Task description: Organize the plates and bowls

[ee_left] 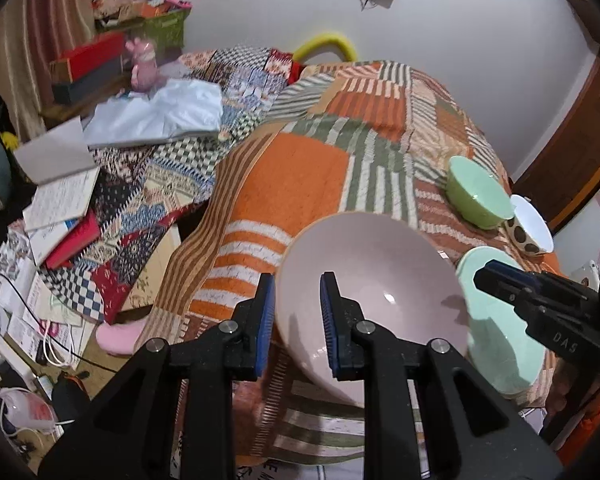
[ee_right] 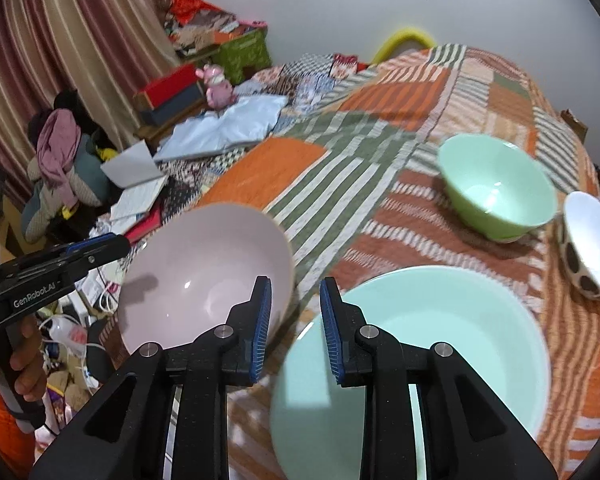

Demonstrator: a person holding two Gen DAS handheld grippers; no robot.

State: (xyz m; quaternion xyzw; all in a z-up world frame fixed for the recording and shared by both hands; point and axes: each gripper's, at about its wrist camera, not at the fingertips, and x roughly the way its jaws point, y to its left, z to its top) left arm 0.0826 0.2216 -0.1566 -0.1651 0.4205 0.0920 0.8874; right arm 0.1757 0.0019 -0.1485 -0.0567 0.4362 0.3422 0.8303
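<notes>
Plates and bowls sit spread over the near end of a patchwork cloth [ee_left: 300,168], four pieces in all.

The mint plate [ee_right: 440,340] is the biggest. It is wide and shallow and lies nearest the edge on the right side. The right gripper [ee_right: 294,284] has its fingers drawn narrow with the plate's left rim running between them, so it appears to be pinching that rim.

The pink bowl [ee_left: 380,280] is next in size and lies just left of the plate. It is tipped with its mouth toward the camera and hangs partly past the cloth's edge, over the cluttered floor. The left gripper [ee_left: 296,280] is equally narrow, with one finger outside the bowl's wall and one inside, which reads as a grip on the rim.

Farther back, well apart from these two, the green bowl [ee_right: 496,184] stands upright. The small spotted bowl [ee_right: 592,240] leans just beside it, and I cannot tell whether they touch.

My judgement is that this is the gathering step, with one piece in each hand and nothing stacked yet. The next move probably calls for setting the plate flat as a base and bringing the pink bowl over it level. Each rim grip has to stay firm until its piece is seated. A smooth bowl pinched at one edge could swing or slip, and this one is over the floor.
</notes>
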